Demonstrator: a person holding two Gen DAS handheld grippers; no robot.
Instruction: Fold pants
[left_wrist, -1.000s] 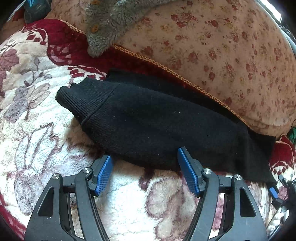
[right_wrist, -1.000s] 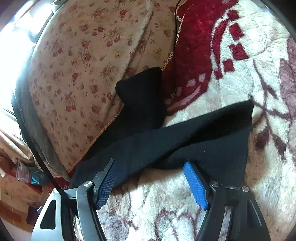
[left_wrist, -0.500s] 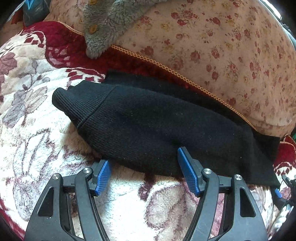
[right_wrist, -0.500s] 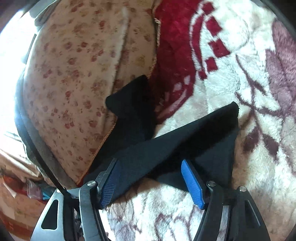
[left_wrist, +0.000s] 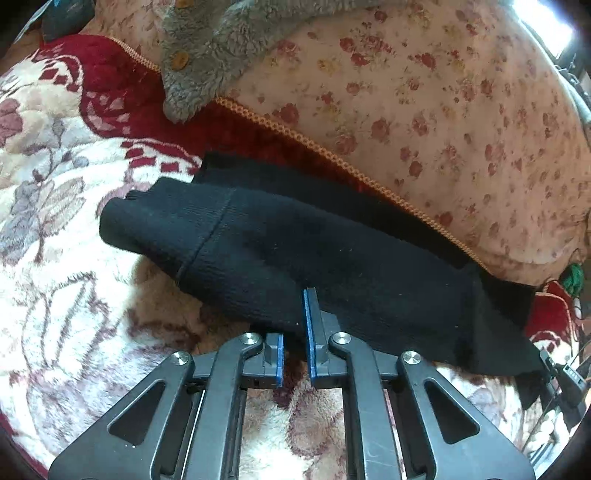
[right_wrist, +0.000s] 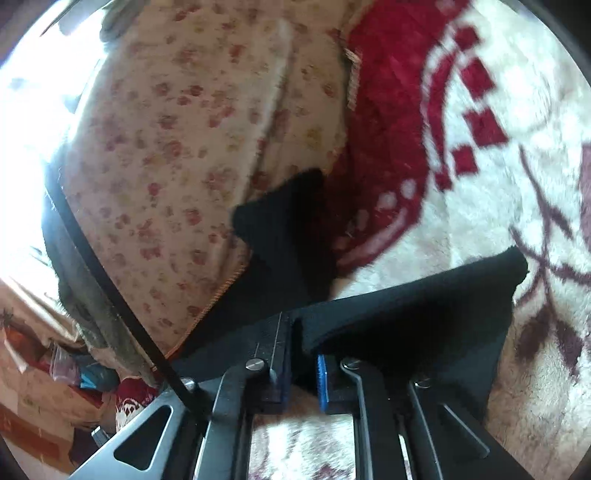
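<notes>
The black knitted pants are lying lengthwise on the cream and maroon floral plush blanket of a bed, their far edge touching the pink rose-patterned cushion with orange braid trim, and a ribbed cuff is pointing left in the left wrist view. The two legs are already being shown laid one over the other, so the lengthwise fold is judged done; the crosswise fold, bringing one end over to the other, is judged still to be made, and it is only now being started with a grasp on the near edge. The left hand-held gripper is being held clenched on the near hem of the pants, black fabric being pinched between its blue pads. The right hand-held gripper is likewise being held clenched on the near edge of the pants, cloth being bunched up between its jaws, though that view is blurred. Compared with a second ago, both pairs of jaws, then standing wide apart over the edge, are now being seen brought together on it, while the garment itself is lying in much the same place. A grey fleece garment with wooden buttons is resting on the cushion at the far left, well apart from the pants.
</notes>
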